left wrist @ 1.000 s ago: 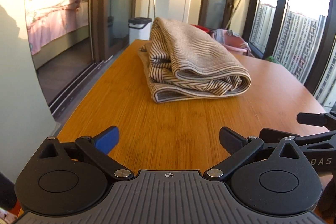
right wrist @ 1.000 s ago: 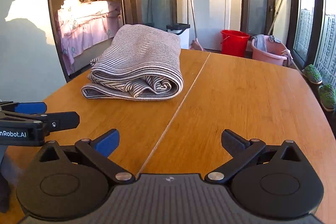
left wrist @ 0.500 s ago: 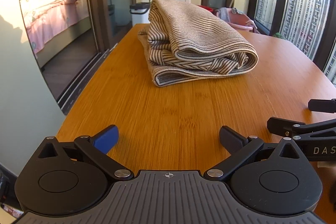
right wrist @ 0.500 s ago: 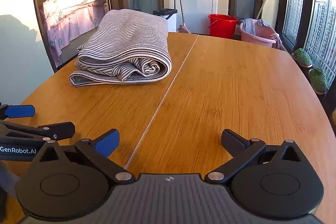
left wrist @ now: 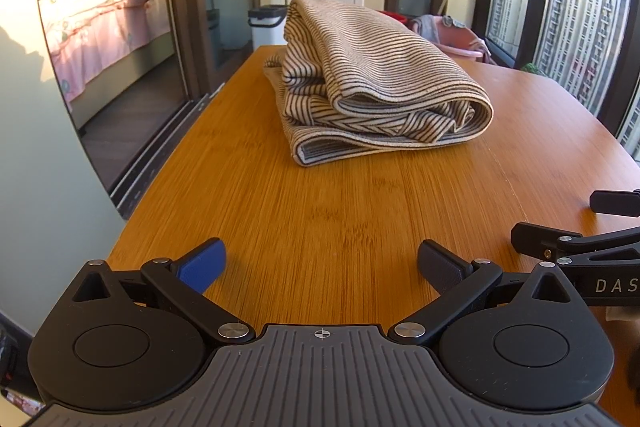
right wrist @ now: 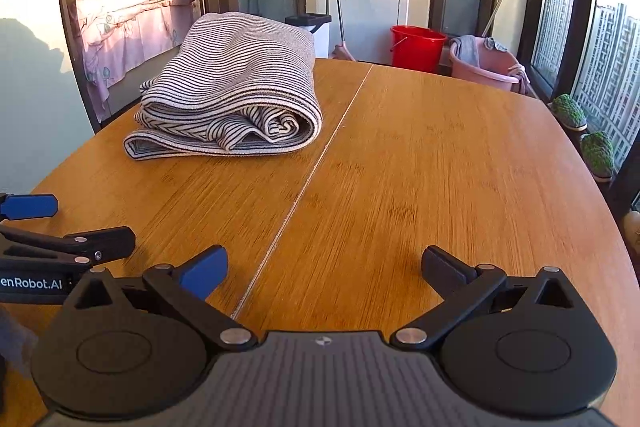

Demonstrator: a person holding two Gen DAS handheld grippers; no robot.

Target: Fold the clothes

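A striped garment [left wrist: 376, 87] lies folded in a thick bundle on the wooden table [left wrist: 320, 219], well ahead of both grippers. In the right wrist view the same striped garment [right wrist: 236, 99] sits at the far left of the table [right wrist: 440, 167]. My left gripper [left wrist: 320, 263] is open over bare wood, nothing between its fingers. My right gripper [right wrist: 324, 269] is open too, holding nothing, near the table's front edge. The right gripper's tips [left wrist: 576, 223] show at the right edge of the left wrist view, and the left gripper's tips [right wrist: 64, 223] show at the left edge of the right wrist view.
A seam [right wrist: 316, 167] runs down the tabletop. Beyond the far edge stand a red bucket [right wrist: 416, 47], a pink basin [right wrist: 484, 67] with cloths, a white bin [left wrist: 266, 27] and mops. A glass door to a bedroom is left; windows are right.
Both grippers have drawn back from the garment, which now looks a little farther away and lower in both views. Both stay open; the garment has not moved.
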